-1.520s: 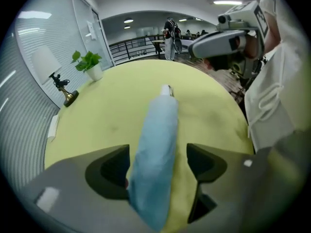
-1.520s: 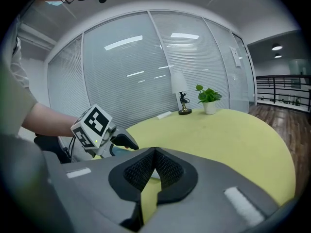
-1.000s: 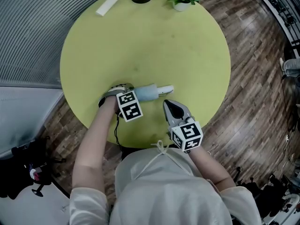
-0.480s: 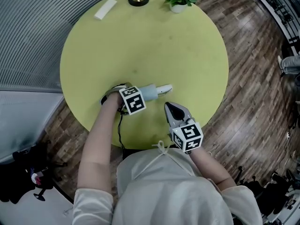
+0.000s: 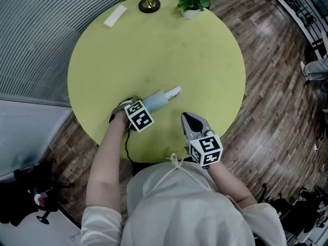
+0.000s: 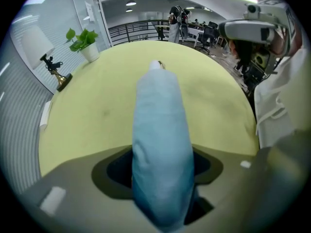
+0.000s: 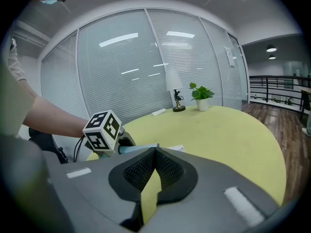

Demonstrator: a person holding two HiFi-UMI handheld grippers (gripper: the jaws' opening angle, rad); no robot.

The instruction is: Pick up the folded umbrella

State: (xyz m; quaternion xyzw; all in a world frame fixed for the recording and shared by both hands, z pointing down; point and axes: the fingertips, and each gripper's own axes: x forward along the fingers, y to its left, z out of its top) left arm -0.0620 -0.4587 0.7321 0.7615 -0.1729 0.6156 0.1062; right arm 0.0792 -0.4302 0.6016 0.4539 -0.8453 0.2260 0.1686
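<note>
At the near edge of the round yellow-green table (image 5: 195,60), just in front of the person's body, the right gripper (image 5: 186,119) hovers with its jaws clenched pad to pad on nothing; its own view shows only a sliver of tabletop under the joined pads. To its left and slightly farther out, the left gripper (image 5: 136,106) points steeply down onto the light blue folded umbrella (image 5: 155,100). The left gripper's jaws have just been closing with the umbrella's fabric body between them, and its view shows the fabric filling the gap, so I judge them to be grasping it.

The umbrella's long axis runs away from these jaws toward the table's middle, slanting up and to the right in the head view, and ends in a white tip (image 5: 174,91). The grip sits near the rear end, so most of the length overhangs forward, and a lift would likely tip the front down. Whether the umbrella has left the tabletop I cannot tell.

Well apart, at the far rim, stand a brass-based lamp (image 5: 149,3) and a small potted plant (image 5: 189,1).
</note>
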